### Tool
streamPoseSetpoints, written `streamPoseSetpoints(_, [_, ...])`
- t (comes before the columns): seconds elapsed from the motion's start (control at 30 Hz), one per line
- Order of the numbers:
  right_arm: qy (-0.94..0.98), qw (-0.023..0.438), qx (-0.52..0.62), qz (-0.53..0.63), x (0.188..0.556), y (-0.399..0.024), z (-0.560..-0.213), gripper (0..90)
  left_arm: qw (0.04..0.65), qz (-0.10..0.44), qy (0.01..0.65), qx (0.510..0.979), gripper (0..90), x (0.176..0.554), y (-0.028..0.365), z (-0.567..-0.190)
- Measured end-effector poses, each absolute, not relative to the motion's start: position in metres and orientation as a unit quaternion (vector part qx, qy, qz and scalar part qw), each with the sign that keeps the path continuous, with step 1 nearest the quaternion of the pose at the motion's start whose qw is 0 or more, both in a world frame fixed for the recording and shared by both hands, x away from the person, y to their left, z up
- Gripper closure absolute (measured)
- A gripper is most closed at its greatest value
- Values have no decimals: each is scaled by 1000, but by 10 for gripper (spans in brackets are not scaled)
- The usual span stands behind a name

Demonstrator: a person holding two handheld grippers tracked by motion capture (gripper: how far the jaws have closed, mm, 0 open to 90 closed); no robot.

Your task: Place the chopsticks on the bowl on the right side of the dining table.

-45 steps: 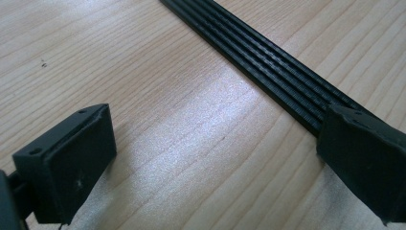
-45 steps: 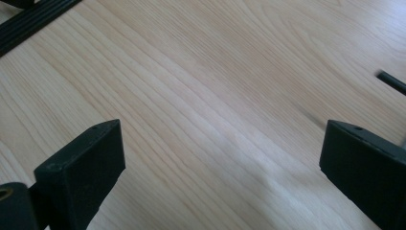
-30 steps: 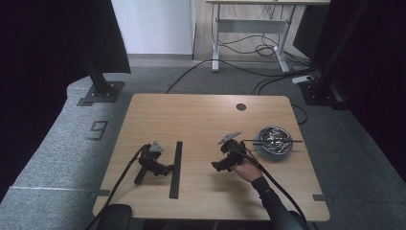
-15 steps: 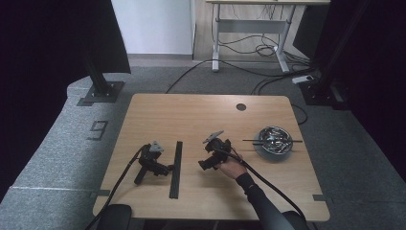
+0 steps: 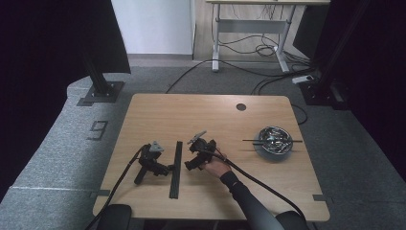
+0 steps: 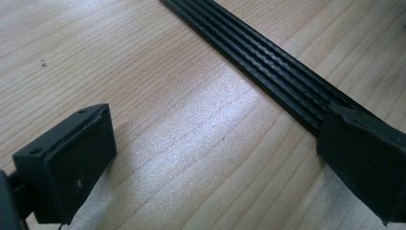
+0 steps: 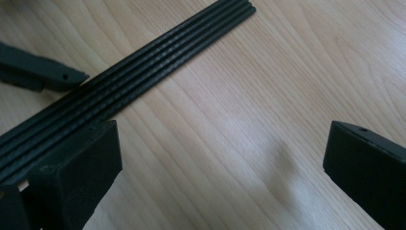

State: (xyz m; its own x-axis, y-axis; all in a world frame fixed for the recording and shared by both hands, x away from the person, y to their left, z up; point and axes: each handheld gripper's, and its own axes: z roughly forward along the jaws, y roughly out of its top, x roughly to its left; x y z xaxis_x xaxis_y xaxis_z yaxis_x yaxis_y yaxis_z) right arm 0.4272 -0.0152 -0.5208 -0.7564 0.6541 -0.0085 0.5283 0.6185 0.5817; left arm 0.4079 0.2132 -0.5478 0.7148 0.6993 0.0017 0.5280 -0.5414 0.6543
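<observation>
The black ribbed strip lies flat on the table, running near to far between the two grippers. The right gripper sits just right of it, jaws wide and empty. The left gripper rests at its left edge, jaws also wide. Best to come in low and square across the strip's width — it's thin — and close gently.

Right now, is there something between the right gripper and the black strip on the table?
Nothing visible. The right gripper is open beside the black strip, with only bare table between them. The left gripper lies at the strip's other side.
</observation>
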Motion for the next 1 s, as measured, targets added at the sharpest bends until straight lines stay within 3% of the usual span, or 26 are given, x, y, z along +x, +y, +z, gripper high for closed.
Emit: streamPoseSetpoints(1.0, [889,113,341,285,430,18,-536,0,323,132,354,868,0,408,213,-548])
